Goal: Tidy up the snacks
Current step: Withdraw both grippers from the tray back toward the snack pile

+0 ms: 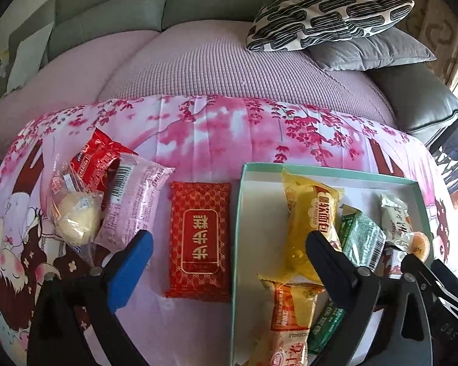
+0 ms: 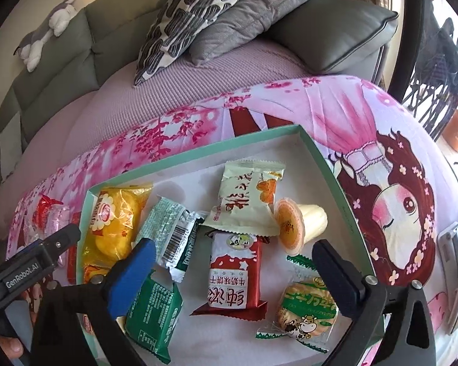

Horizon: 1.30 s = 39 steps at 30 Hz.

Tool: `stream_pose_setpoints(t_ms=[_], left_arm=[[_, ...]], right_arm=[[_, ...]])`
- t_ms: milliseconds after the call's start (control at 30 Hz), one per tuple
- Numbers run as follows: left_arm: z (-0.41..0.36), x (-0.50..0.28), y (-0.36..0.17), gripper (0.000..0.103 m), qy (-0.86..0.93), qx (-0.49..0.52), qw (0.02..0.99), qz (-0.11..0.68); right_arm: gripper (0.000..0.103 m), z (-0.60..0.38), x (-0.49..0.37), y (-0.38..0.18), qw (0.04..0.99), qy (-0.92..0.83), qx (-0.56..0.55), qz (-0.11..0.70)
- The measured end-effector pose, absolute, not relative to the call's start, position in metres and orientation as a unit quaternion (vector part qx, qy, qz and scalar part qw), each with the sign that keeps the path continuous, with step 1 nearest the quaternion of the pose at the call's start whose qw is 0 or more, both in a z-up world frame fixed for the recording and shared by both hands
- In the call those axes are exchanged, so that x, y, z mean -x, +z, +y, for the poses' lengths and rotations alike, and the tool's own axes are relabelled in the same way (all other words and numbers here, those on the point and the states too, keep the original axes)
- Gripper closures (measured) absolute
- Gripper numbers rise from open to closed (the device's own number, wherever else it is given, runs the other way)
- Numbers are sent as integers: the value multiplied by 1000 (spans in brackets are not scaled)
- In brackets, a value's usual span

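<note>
- The red packet [image 1: 200,239] lies flat on the pink cloth of the table [image 1: 204,140], just beside the box [image 1: 239,213], on its left wall, and it looks like the next one in.
- Left gripper [image 1: 229,244] hangs over that packet with its fingers spread wide, empty, touching nothing; the packet sits between them below.
- To do it well: come down square over the packet, pinch across its narrow width, lift clear of the box wall, then set it in a bare patch of the box.
- Three more snacks wait left of the box, beyond the red packet: a pink packet [image 1: 134,201], a clear-wrapped bun [image 1: 76,218], a red wrapper [image 1: 97,158].
- Right gripper [image 2: 232,259] hovers over the inside of the box, fingers released and wide, holding nothing; a red-and-white biscuit packet [image 2: 233,271] lies beneath.
- Careful of the yellow cake pack [image 1: 313,213] leaning on the box rim.
</note>
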<state>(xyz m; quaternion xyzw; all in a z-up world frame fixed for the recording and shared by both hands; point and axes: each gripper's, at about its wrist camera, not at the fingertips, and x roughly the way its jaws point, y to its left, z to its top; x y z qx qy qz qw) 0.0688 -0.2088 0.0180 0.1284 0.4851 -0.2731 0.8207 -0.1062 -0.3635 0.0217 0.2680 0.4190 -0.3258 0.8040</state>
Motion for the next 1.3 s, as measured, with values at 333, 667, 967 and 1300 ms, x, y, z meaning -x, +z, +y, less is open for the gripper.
stream_pose_setpoints(t_ms=[333,667,967,1300], left_arm=[[-204,-73,17,0,-267,-110,822,490],[-196,-71,22,0,-273,-101,819,494],[-178,-69,28,0,-263,-109,823,492],[-144,-70,28,0,-247,-93,825,500]], right_arm=[[0,-366,107,21,801,-327,-271,422],[0,-362,107,22,797,-327,-273,427],[0,-341,101,27,805,-307,-260,436],[0,-323,95,31,811,-293,-247,441]])
